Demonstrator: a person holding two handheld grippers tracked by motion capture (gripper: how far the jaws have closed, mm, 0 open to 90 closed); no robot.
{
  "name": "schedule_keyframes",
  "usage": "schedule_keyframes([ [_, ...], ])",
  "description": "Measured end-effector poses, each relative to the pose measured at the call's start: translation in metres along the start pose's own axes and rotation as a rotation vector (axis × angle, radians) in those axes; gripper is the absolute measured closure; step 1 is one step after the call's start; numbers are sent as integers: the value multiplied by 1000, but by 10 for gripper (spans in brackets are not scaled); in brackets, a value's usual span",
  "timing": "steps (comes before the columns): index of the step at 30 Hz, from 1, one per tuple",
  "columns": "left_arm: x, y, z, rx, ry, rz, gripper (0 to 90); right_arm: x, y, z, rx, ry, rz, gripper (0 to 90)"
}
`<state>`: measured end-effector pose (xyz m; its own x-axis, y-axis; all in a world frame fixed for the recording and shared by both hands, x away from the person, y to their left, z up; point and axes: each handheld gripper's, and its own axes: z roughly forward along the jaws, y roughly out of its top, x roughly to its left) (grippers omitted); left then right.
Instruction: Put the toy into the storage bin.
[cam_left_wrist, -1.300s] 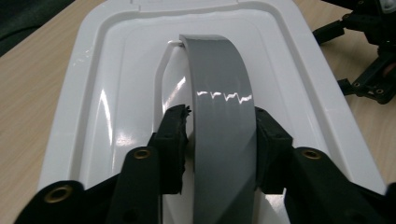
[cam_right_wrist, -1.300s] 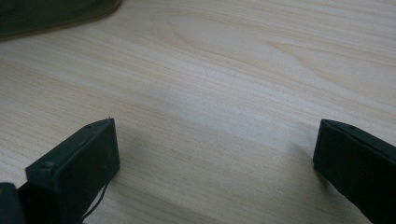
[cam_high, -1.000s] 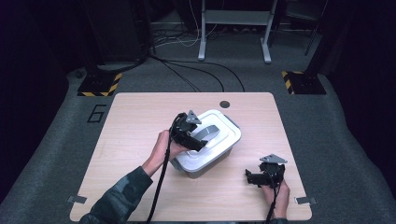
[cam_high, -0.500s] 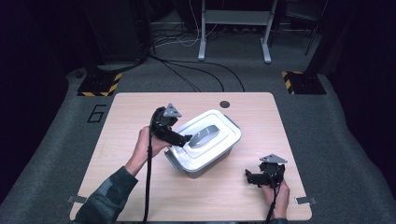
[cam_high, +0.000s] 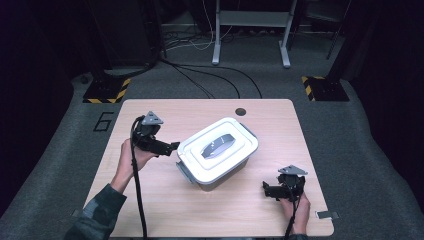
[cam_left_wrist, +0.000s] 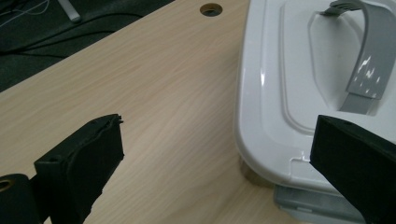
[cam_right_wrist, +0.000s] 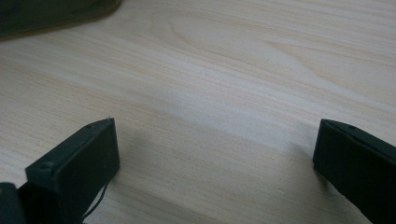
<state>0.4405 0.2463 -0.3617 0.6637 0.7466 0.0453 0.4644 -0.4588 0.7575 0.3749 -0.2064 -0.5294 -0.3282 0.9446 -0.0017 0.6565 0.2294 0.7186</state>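
Now left gripper (cam_high: 172, 146) spread, empty, just beside white box (cam_high: 218, 152) left end; right gripper (cam_high: 266, 190) spread, farther.

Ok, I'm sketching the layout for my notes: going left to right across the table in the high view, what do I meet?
Left hand-held gripper → white lidded box with its grey handle → right hand-held gripper, all on the wooden table.
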Motion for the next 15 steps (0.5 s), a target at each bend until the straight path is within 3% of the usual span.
schedule_keyframes([
  [15, 35, -65, -1, 34, 69, -135, 20, 0, 0, 0, 1, 1, 1, 0],
])
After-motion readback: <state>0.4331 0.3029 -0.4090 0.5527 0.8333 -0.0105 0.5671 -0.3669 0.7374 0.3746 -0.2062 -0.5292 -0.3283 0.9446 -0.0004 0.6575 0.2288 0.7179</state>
